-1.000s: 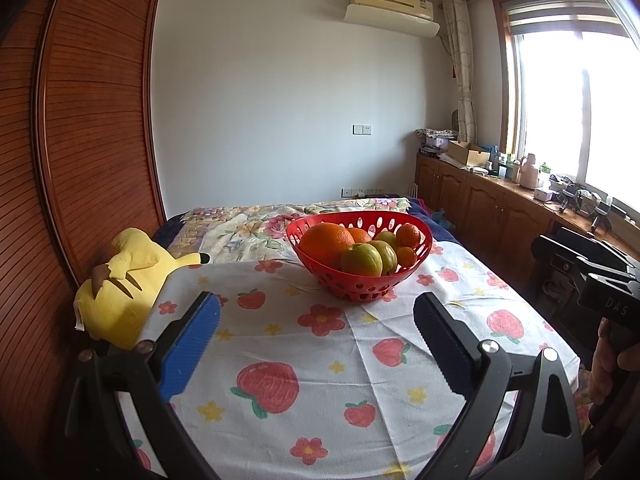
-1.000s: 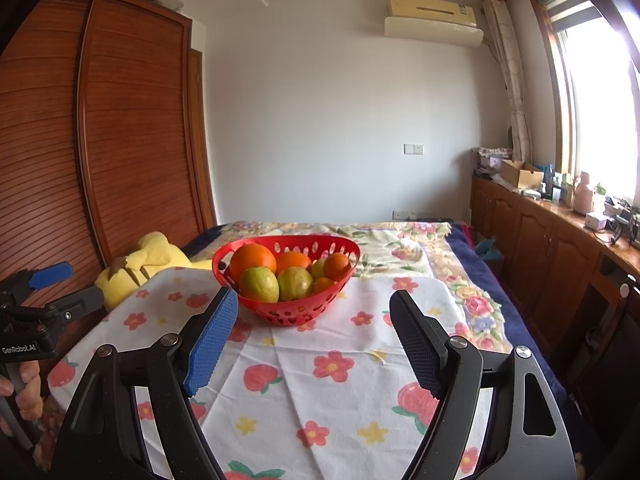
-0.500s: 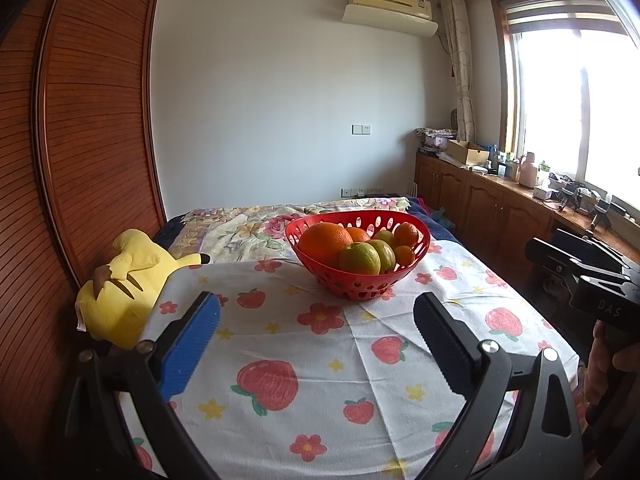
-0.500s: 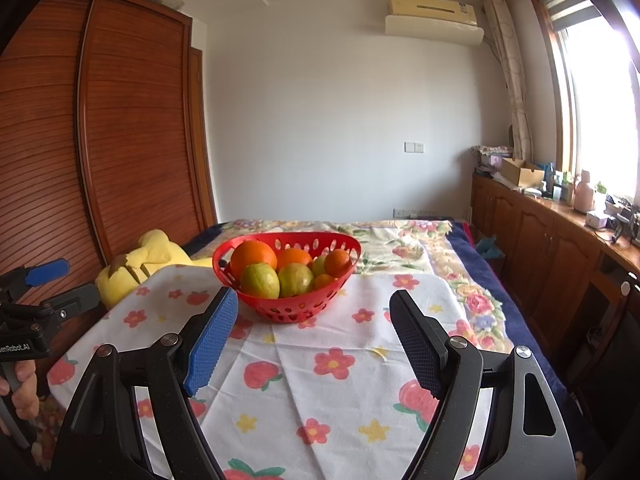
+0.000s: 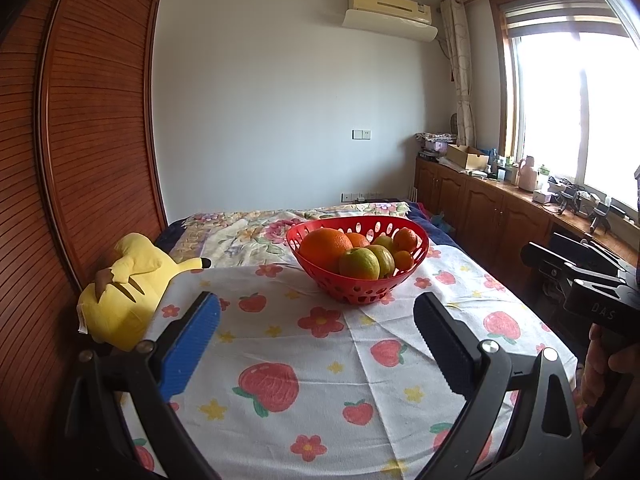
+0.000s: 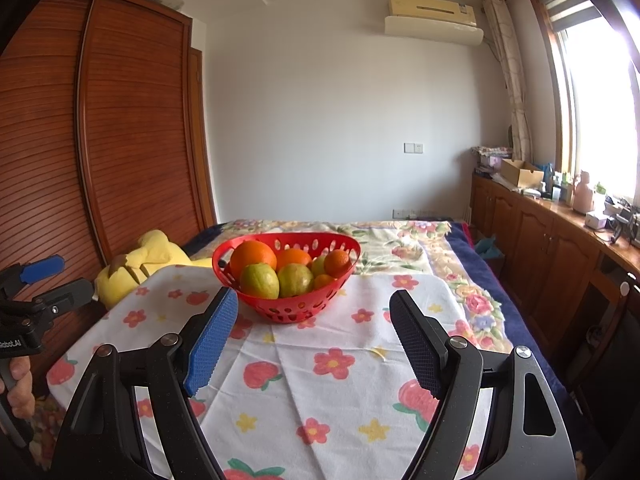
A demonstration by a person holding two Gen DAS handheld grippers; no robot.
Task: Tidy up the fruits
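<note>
Fruits [image 5: 358,254] in red basket [image 6: 286,308], left gripper [image 5: 316,320] and right gripper [image 6: 312,320] spread wide, each view showing the other's handle

Wooden wardrobe [image 5: 80,160], white wall [image 5: 280,120], bright window [image 5: 580,112].

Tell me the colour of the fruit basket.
Red basket, with oval holes; clearest in the right wrist view.

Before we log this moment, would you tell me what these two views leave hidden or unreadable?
- Fruit low in the red basket: both views, hidden by its wall and the top fruit, so no count.
- Yellow plush toy: right wrist view, partly behind the tablecloth.
- Items on the window-side counter: too small and washed out by glare.
</note>
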